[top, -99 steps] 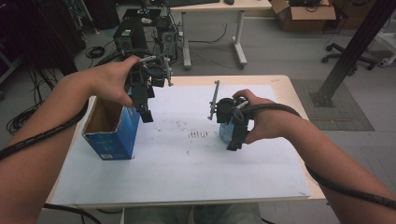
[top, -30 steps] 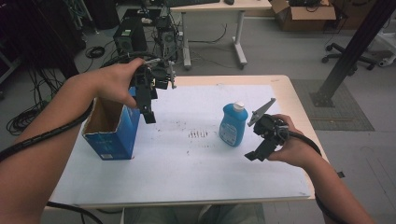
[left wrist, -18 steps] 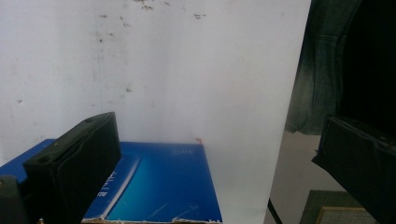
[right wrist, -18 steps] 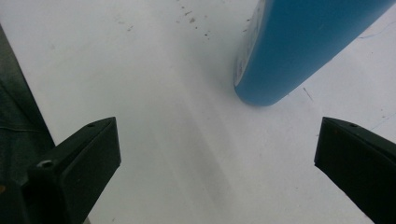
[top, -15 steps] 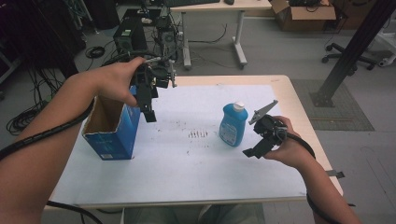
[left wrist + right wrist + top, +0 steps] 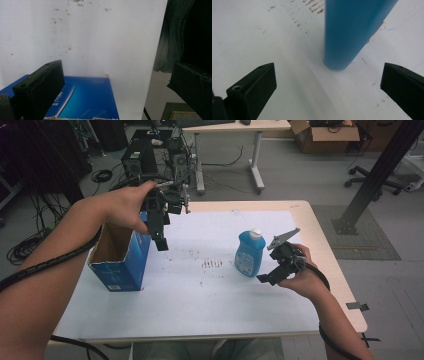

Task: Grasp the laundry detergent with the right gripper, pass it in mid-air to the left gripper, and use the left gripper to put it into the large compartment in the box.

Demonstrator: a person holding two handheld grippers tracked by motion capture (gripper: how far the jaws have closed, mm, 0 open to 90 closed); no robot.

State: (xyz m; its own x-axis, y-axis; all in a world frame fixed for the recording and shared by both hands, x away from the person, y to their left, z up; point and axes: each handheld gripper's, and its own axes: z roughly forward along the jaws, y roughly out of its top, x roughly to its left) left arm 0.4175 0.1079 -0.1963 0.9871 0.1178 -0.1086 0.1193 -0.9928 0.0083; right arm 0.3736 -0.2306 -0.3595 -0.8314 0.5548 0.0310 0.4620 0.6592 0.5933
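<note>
Blue bottle (image 6: 249, 253) upright toward table's (image 6: 305, 220) right edge. My right gripper (image 6: 272, 275) beside it, jaws wide, empty. Left gripper (image 6: 161, 237) wide, empty, over open box (image 6: 120, 257), probably awaiting handoff.

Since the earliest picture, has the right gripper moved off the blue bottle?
Yes. The right gripper has backed off to the blue bottle's right, toward the table edge, jaws open, bottle standing free.

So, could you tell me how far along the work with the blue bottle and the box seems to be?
Done: the blue bottle stands upright on the white sheet, free of the right gripper, whose jaws are open. In hand: nothing; the left gripper hovers open by the blue box. Left: probably boxing the bottle.
</note>
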